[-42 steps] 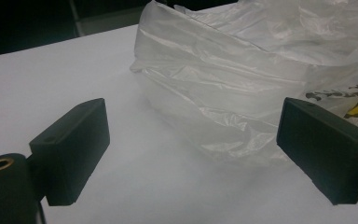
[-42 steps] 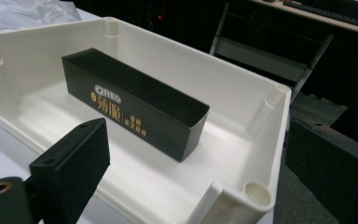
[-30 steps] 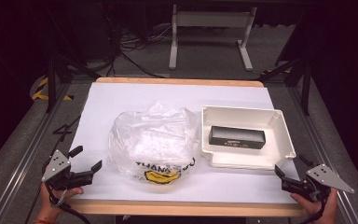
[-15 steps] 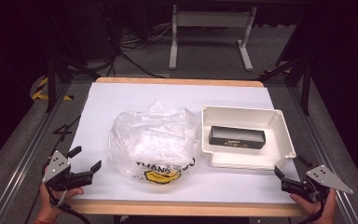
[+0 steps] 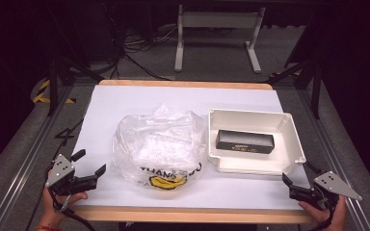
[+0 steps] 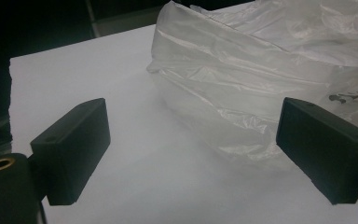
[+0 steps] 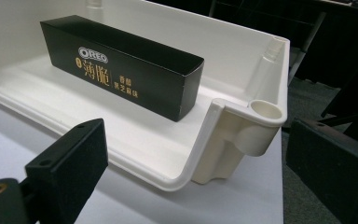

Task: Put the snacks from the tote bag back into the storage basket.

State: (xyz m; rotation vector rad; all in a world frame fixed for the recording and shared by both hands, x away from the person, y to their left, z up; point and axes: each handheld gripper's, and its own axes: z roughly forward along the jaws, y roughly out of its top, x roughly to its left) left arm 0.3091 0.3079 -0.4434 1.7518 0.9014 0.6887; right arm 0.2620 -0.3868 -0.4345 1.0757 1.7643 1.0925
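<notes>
A crumpled clear plastic bag (image 5: 158,147) with black and yellow print lies at the middle of the white table top (image 5: 139,101); its near folds fill the upper right of the left gripper view as the bag (image 6: 261,79). To its right stands a white tray (image 5: 294,144) holding a long black Oreo box (image 5: 244,142), seen close as the box (image 7: 121,63) in the tray (image 7: 223,140). My left gripper (image 5: 89,162) rests open at the front left corner, apart from the bag. My right gripper (image 5: 296,185) stands open just before the tray's near right corner, with nothing between its jaws.
The table's wooden front edge (image 5: 188,214) runs between my two hands. Metal rails (image 5: 24,154) flank the table on both sides. Behind it are a white stand (image 5: 217,33) and cables on a grey floor.
Both grippers have shifted only slightly at the front corners. The bag, tray and box lie as before.
</notes>
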